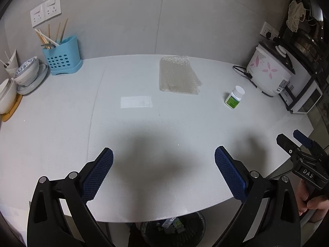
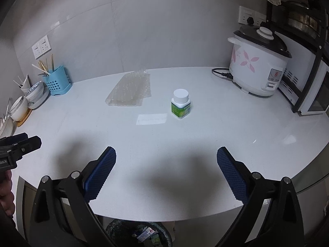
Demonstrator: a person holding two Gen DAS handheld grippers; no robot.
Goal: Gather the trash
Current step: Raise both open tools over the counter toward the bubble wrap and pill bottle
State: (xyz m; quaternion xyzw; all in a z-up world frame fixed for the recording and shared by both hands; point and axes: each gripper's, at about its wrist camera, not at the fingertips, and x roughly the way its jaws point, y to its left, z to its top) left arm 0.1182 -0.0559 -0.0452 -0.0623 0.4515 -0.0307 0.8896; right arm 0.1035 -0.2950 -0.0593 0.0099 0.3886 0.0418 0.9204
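On the white counter point(image 1: 61, 123) point(image 2: 246, 133) lie a sheet of bubble wrap point(image 1: 177, 75) point(image 2: 129, 91), a flat clear wrapper point(image 1: 136, 102) point(image 2: 152, 119) and a small white bottle with a green label point(image 1: 234, 97) point(image 2: 180, 103). My left gripper point(image 1: 163, 160) is open and empty over the counter's front edge, well short of the wrapper. My right gripper point(image 2: 166, 159) is also open and empty, in front of the bottle. Below the edge stands a black trash bin point(image 1: 174, 229) point(image 2: 139, 235) with scraps inside. Each gripper shows at the side of the other's view.
A blue utensil holder point(image 1: 62, 56) point(image 2: 57, 84) and stacked bowls point(image 1: 26, 74) point(image 2: 35, 94) stand at the back left. A flowered rice cooker point(image 1: 269, 70) point(image 2: 259, 61) with its cord and a white oven point(image 1: 304, 94) stand at the right.
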